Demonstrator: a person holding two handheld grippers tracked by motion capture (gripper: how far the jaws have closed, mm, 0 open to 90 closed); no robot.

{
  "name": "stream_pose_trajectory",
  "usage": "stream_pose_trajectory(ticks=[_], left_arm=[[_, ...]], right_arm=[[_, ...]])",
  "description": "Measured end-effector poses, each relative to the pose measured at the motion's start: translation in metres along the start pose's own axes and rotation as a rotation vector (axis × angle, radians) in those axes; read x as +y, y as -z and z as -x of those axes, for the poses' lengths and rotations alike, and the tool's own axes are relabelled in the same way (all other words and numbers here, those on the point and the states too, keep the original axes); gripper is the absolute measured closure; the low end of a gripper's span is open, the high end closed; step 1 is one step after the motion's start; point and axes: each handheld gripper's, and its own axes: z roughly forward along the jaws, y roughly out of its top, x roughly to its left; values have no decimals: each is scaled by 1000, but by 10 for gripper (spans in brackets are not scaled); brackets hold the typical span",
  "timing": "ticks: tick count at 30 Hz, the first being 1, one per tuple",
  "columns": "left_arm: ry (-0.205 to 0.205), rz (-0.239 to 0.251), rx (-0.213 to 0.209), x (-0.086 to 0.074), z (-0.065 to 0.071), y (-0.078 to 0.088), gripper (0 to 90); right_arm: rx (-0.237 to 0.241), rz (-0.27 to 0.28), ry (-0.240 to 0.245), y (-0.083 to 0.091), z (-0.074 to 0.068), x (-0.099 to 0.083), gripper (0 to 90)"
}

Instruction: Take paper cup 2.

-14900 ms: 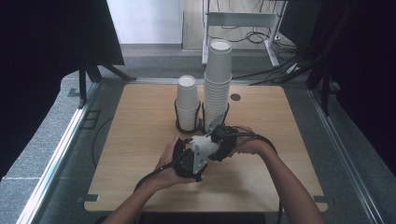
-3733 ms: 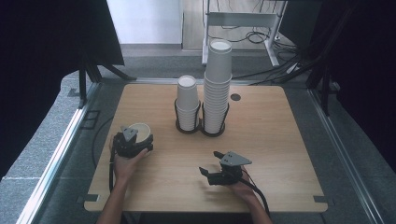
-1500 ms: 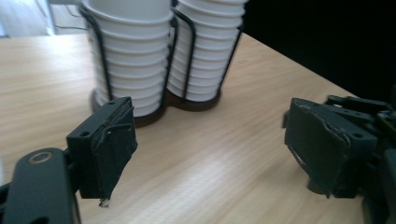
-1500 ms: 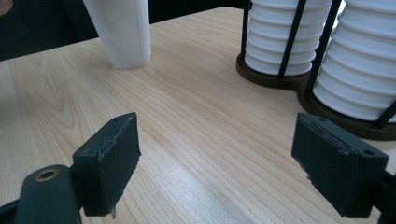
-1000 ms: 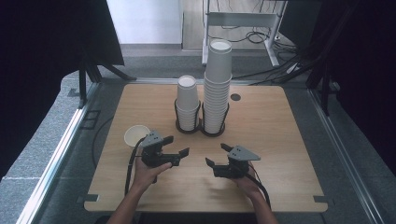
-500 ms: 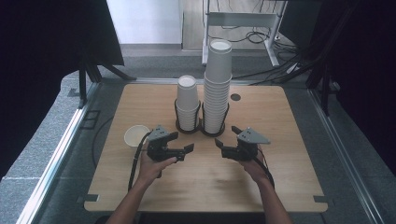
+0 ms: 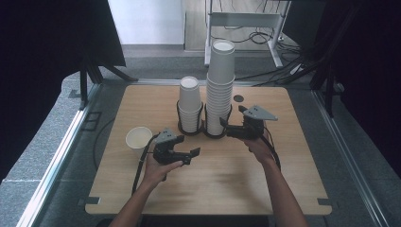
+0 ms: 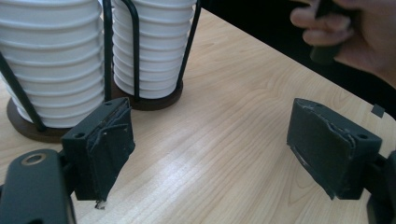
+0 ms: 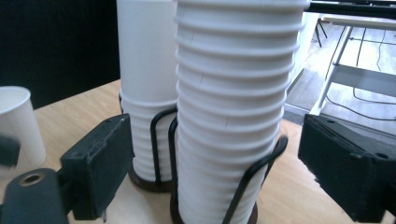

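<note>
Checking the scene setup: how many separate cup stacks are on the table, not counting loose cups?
2: the tall stack and the short stack, side by side in the wire holder at the table's far middle. One loose cup stands apart at left.

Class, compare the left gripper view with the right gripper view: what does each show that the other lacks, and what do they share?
Left gripper view: a person's hand at top right. Right gripper view: a lone white paper cup at the left edge, and a white metal frame with cables on the floor behind. Shared: two stacks of white paper cups in black wire holders on the light wooden table.
</note>
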Motion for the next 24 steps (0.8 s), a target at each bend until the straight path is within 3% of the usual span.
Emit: stream_pose_trajectory(ticks=[11, 15, 19, 24], left_arm=[[2, -26, 4, -5, 3, -2, 149], [13, -23, -1, -5, 2, 0, 150], [17, -23, -2, -5, 1, 0, 152], [18, -29, -10, -4, 0, -1, 152]], right_arm=[[-10, 6, -23, -24, 5, 31, 0], [-27, 23, -23, -29, 6, 45, 0], [-42, 47, -56, -34, 11, 57, 0], [-34, 54, -67, -45, 12, 71, 0]])
